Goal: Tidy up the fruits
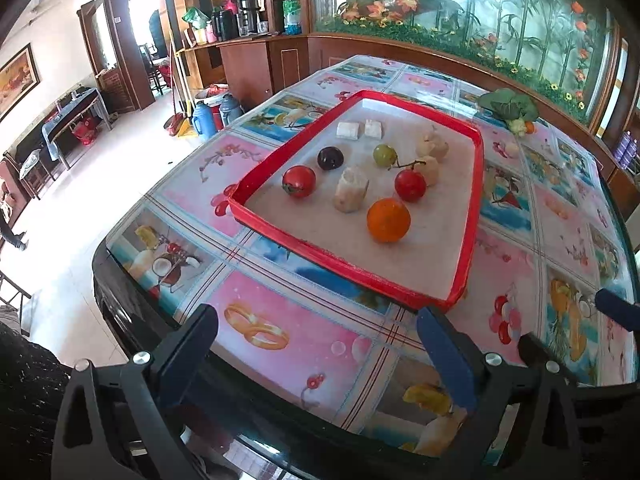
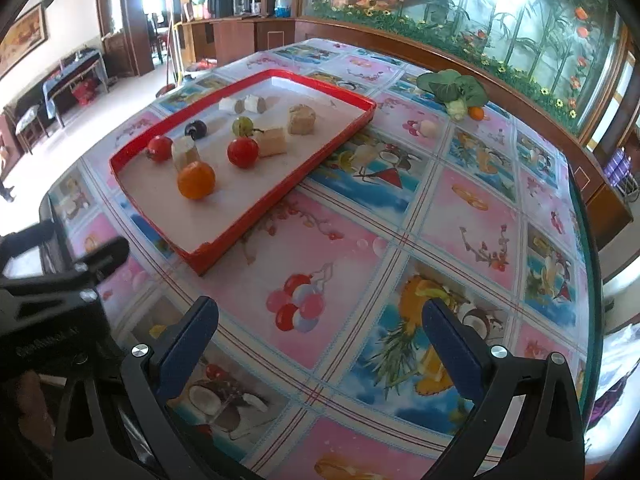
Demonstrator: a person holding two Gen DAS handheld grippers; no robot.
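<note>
A red tray (image 1: 344,268) (image 2: 248,220) lies on the picture-printed table. It holds an orange (image 1: 388,220) (image 2: 196,180), two red tomatoes (image 1: 299,181) (image 1: 410,185), a dark plum (image 1: 331,158), a green grape (image 1: 385,155) and several pale food chunks (image 1: 351,190). My left gripper (image 1: 320,340) hovers open over the table just before the tray's near rim, with nothing between its fingers. To the tray's right, my right gripper (image 2: 320,328) stands wide open above the tablecloth, also empty.
Beyond the tray near the far edge lie a leafy green vegetable (image 2: 452,88), a small orange fruit (image 2: 476,113) and a white round piece (image 2: 428,128). The table (image 2: 320,240) ends in a dark glass edge close to me. A planter wall runs behind it.
</note>
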